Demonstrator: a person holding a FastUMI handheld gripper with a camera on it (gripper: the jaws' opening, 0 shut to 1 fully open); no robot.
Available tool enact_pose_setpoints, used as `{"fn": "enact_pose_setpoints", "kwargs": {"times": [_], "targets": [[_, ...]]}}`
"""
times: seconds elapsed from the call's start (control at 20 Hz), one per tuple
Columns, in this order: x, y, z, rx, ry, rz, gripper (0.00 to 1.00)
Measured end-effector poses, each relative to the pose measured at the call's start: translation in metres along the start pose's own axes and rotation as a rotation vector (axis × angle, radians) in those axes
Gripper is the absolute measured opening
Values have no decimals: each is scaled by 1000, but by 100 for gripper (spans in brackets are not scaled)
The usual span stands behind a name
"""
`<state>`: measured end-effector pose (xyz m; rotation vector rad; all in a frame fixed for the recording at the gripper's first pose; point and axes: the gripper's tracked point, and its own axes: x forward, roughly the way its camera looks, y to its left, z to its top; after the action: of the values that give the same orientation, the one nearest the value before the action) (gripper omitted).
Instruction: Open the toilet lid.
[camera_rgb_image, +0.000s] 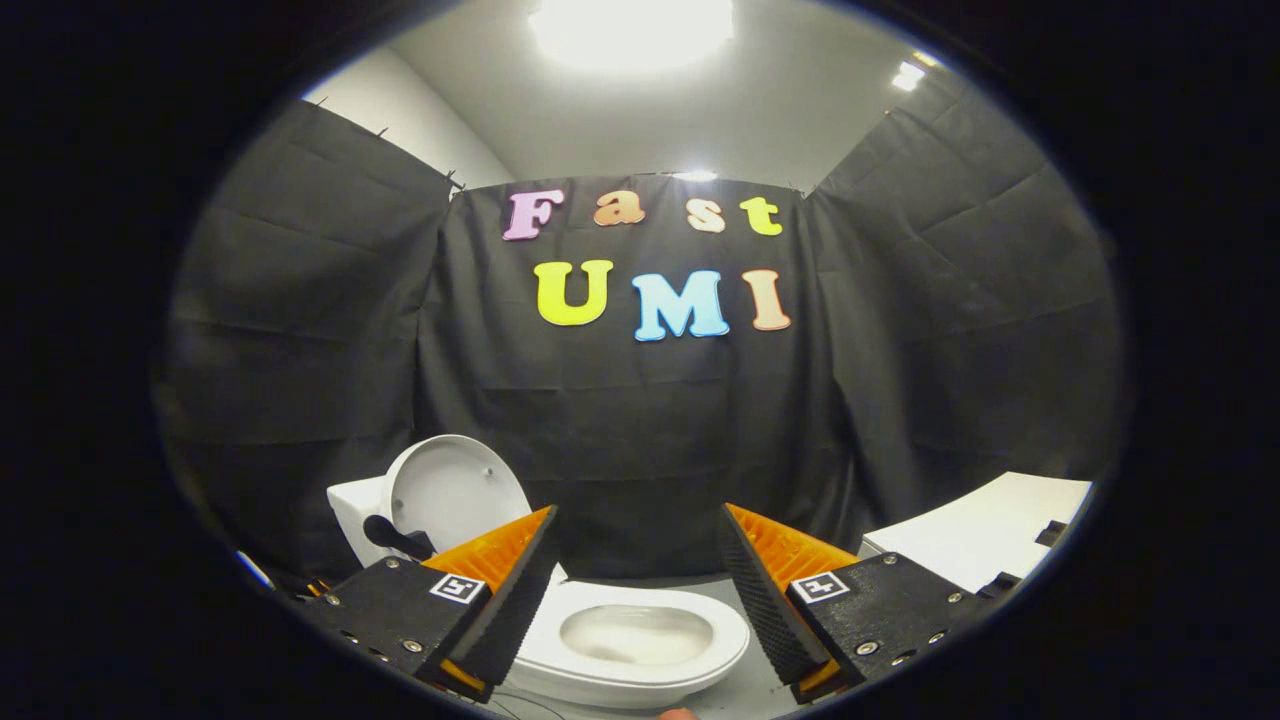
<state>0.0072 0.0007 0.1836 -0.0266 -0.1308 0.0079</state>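
White toilet (630, 650) sits low on the floor against the booth's black cloth wall, seen from above and in front. Toilet lid (458, 490) is already up: round white disc standing near upright, its pale underside facing forward, small bumpers visible on it, leaning back against the white tank (355, 515) behind. A dark handle-like piece (395, 538) sticks out at the lid's lower edge. Seat is down, oval, glossy white; the bowl (635, 632) opening is exposed, with a greyish inside. The bowl lies between the gripper (640, 580) fingers and just beyond them; the lid is beyond the left finger. Fingers spread apart, touching nothing.
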Motion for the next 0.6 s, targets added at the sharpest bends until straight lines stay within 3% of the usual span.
{"fn": "enact_pose_setpoints", "kwargs": {"times": [0.6], "targets": [[-30, -53, -37, 47, 73, -67, 95]]}}
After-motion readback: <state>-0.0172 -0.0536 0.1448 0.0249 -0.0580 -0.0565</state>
